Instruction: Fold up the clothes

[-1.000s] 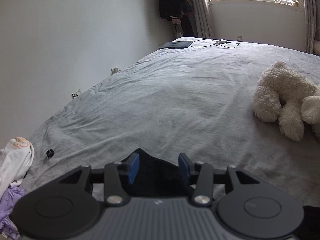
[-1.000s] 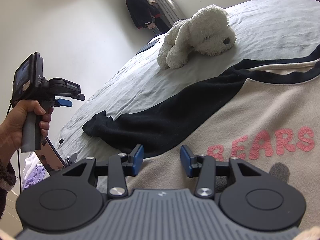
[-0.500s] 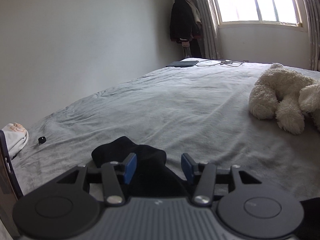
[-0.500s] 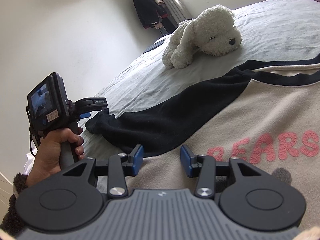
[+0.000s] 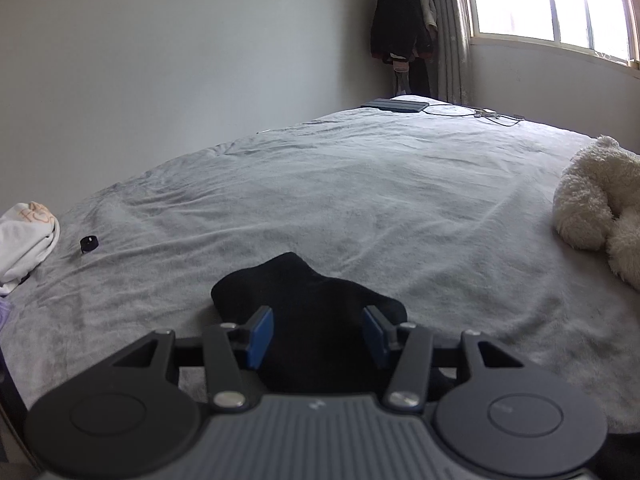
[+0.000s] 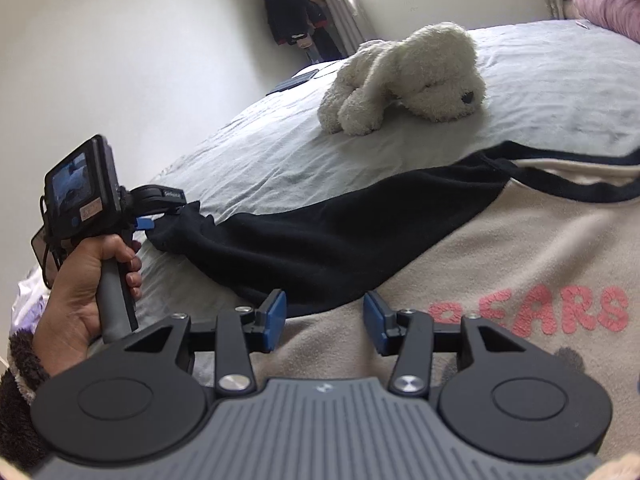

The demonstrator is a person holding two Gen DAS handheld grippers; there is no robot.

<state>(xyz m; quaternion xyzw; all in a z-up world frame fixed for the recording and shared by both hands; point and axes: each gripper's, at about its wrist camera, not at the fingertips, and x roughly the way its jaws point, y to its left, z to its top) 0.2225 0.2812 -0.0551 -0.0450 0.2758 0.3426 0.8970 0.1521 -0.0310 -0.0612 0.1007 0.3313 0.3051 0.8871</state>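
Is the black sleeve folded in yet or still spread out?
Spread out: the black sleeve lies extended sideways on the bed, off the beige body.

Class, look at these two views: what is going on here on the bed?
A person holds a gripper in each hand over a beige sweatshirt with black sleeves, spread on a grey bed. The left gripper is at the cuff of one black sleeve, jaws open around it and just widened. The right gripper hovers open at the sweatshirt's body. No fold is made yet. A plush dog lies beyond.

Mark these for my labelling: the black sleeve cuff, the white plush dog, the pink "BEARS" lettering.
Black sleeve cuff (image 5: 296, 284), left wrist view, cuff end.
White plush dog (image 6: 436, 76), right wrist view, head.
Pink "BEARS" lettering (image 6: 536, 312), right wrist view, middle letters.
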